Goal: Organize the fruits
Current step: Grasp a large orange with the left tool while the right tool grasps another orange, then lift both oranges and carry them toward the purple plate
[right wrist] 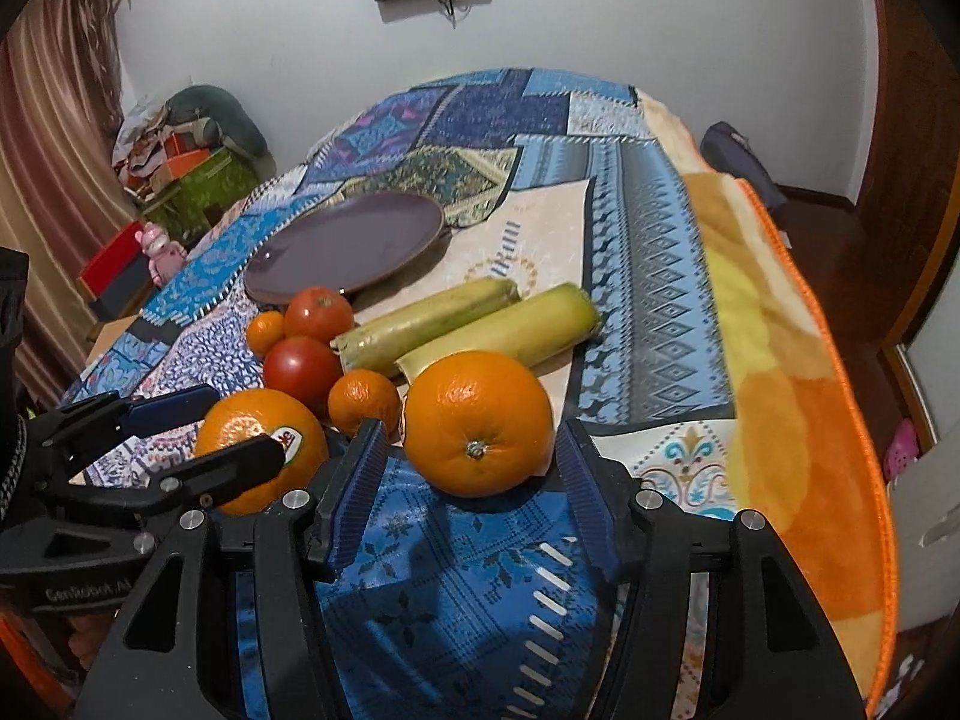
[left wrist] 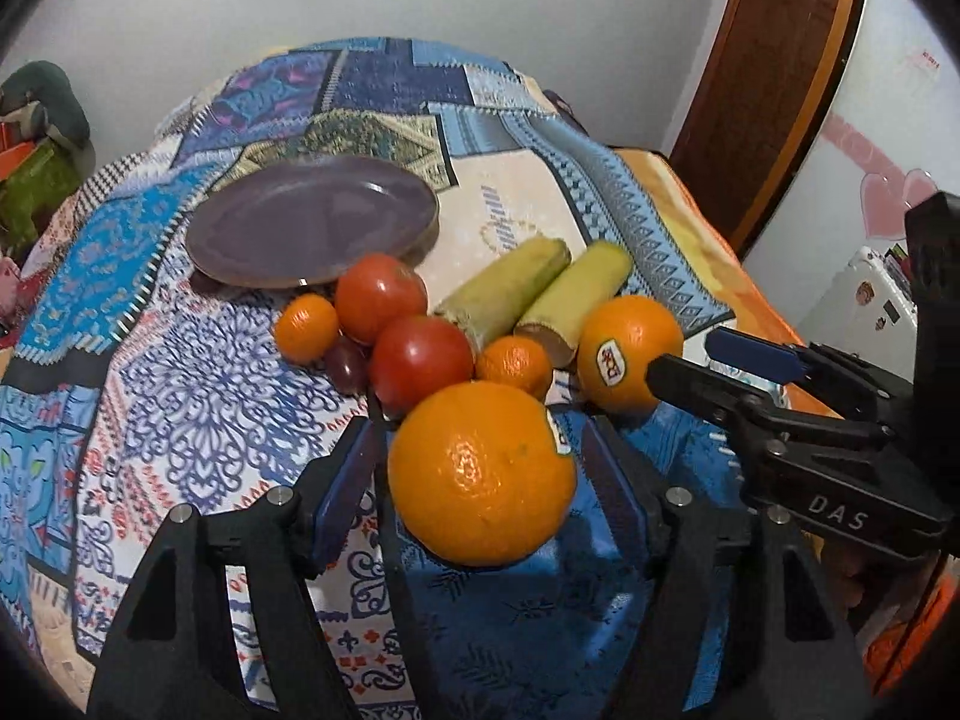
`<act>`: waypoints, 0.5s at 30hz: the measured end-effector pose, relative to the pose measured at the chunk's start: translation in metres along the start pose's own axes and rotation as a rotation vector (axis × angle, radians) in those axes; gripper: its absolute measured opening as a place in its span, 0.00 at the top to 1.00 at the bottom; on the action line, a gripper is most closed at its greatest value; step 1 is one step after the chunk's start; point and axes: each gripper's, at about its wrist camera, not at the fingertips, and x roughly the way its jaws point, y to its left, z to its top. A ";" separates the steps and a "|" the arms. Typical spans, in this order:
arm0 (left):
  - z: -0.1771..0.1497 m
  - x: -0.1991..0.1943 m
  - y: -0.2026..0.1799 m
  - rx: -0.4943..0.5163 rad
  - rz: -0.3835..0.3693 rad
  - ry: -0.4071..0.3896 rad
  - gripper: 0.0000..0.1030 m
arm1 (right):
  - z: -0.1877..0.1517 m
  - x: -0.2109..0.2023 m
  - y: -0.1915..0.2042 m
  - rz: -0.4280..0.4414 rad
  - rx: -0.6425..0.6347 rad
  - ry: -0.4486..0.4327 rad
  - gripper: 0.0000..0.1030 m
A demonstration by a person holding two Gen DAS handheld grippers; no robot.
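Observation:
A pile of fruit lies on the patterned cloth in front of an empty purple plate [left wrist: 312,222] [right wrist: 345,246]. My left gripper [left wrist: 480,462] is open around a large stickered orange [left wrist: 480,474] [right wrist: 258,450], jaws apart from its sides. My right gripper [right wrist: 468,468] is open around a second large orange [right wrist: 477,423] [left wrist: 630,351], pads beside it without touching. Behind lie two tomatoes [left wrist: 420,360] [left wrist: 378,294], two small mandarins [left wrist: 516,363] [left wrist: 306,327], a dark grape [left wrist: 347,363] and two green sugarcane pieces [left wrist: 510,285] [left wrist: 576,294].
The cloth-covered table [right wrist: 654,312] drops off at the right over an orange-yellow blanket [right wrist: 792,396]. Boxes and toys [right wrist: 180,174] are stacked at the far left by a curtain. A wooden door [left wrist: 774,78] stands at the right.

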 end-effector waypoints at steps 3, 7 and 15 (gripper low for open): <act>-0.003 0.009 0.001 -0.007 -0.014 0.030 0.32 | 0.001 0.011 0.000 0.005 0.000 0.027 0.47; -0.005 0.018 0.003 -0.012 -0.032 0.047 0.32 | 0.000 0.020 -0.002 -0.018 0.003 0.040 0.44; -0.003 0.027 0.003 -0.011 -0.056 0.044 0.33 | 0.001 0.040 -0.006 -0.012 0.028 0.077 0.36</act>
